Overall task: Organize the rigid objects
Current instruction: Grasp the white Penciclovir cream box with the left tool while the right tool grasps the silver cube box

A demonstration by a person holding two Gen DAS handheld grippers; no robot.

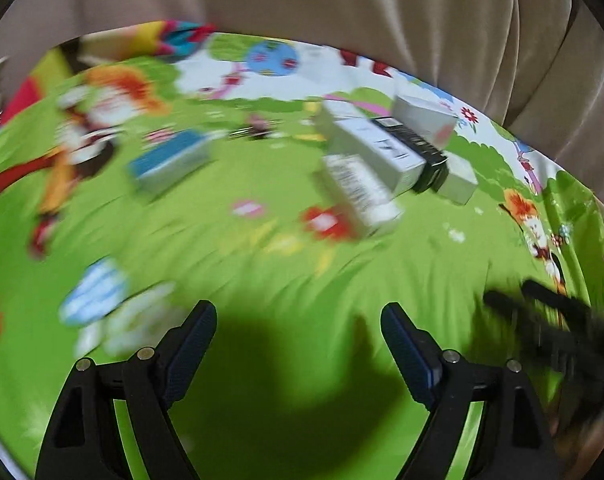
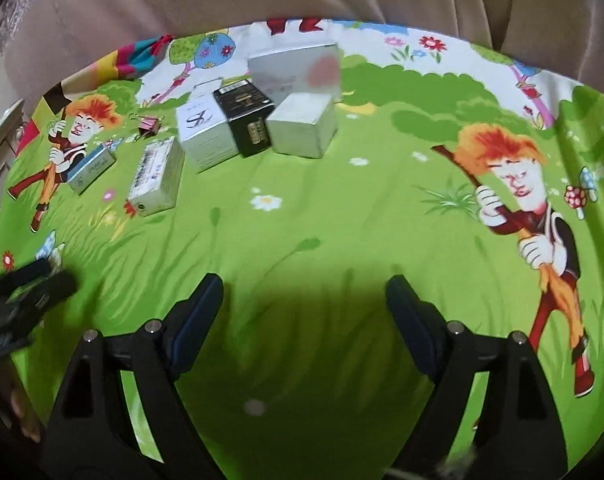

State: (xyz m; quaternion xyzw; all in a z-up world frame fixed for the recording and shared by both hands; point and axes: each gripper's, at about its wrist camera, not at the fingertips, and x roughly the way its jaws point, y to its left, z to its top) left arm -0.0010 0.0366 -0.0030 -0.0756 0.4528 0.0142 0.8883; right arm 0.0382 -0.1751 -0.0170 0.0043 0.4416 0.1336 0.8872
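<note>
Both the left gripper [image 1: 298, 320] and the right gripper [image 2: 303, 294] are wide open and empty. The small cardboard boxes [image 2: 206, 136] are grouped at eleven o'clock on the green cartoon cloth [image 2: 321, 220]. One stray box, perhaps the blue-and-white box [image 2: 90, 168], should be reached slowly and squeezed across its narrow sides.

A black box [image 2: 248, 118] stands between a white box [image 2: 206, 136] and a grey box [image 2: 302, 130], all touching, with a larger pale box [image 2: 294, 70] behind. A long white box [image 2: 156, 178] and a small, seemingly blue-edged box [image 2: 90, 170] lie apart to their left.
</note>
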